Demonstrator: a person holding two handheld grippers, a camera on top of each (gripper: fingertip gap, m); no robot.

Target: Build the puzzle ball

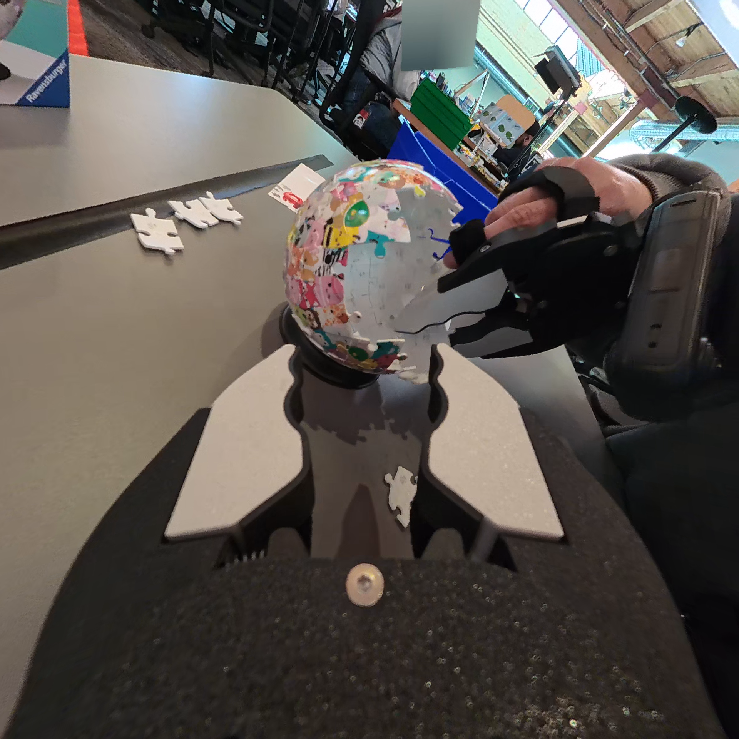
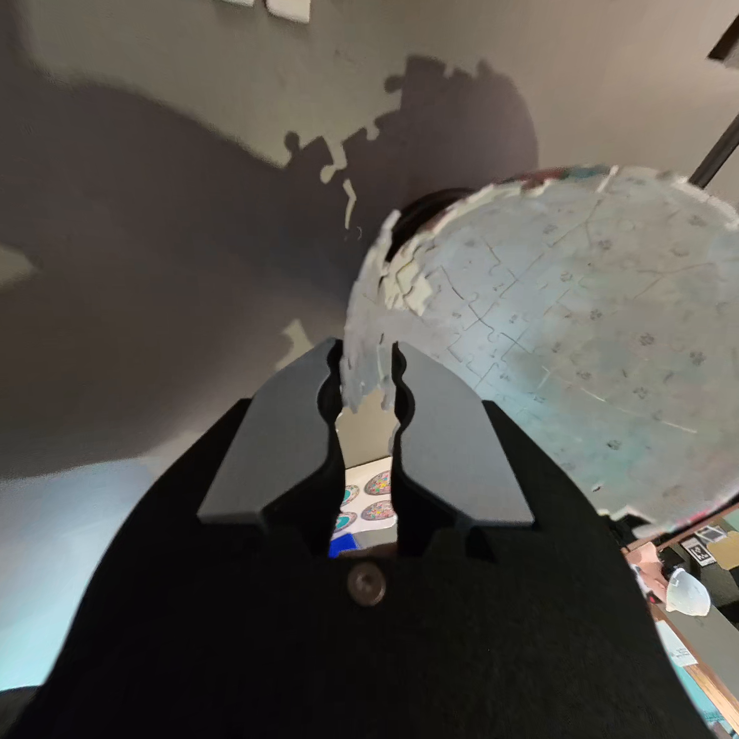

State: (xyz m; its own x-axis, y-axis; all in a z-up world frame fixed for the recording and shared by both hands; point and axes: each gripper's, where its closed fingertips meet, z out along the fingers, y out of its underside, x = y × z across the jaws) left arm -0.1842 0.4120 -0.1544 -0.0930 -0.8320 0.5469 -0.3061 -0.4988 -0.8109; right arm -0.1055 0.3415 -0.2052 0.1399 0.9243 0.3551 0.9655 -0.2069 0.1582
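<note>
The puzzle ball point(image 1: 320, 260) is a partly built hollow shell with colourful cartoon prints outside and a pale inside point(image 2: 560, 340). It rests on a black ring stand point(image 1: 340, 372) on the grey table point(image 1: 120, 340). A wide gap faces right. My right gripper point(image 1: 420, 326), held by a gloved hand point(image 1: 560, 192), reaches in from the right. Its jaws are shut on a rim piece point(image 2: 364, 372) at the shell's lower edge point(image 2: 366, 352). My left gripper point(image 1: 362, 360) is open and empty, just in front of the stand. A loose white piece point(image 1: 402, 492) lies on the table between its fingers point(image 1: 248, 452).
Three white pieces point(image 1: 188, 218) lie face down at the left near a dark table seam point(image 1: 120, 208). A printed leaflet point(image 1: 298, 188) lies behind the ball. The puzzle box point(image 1: 32, 52) stands at the far left. Chairs and blue and green bins point(image 1: 436, 108) stand beyond the table's edge. Tip to tip, the grippers are about 12 cm apart.
</note>
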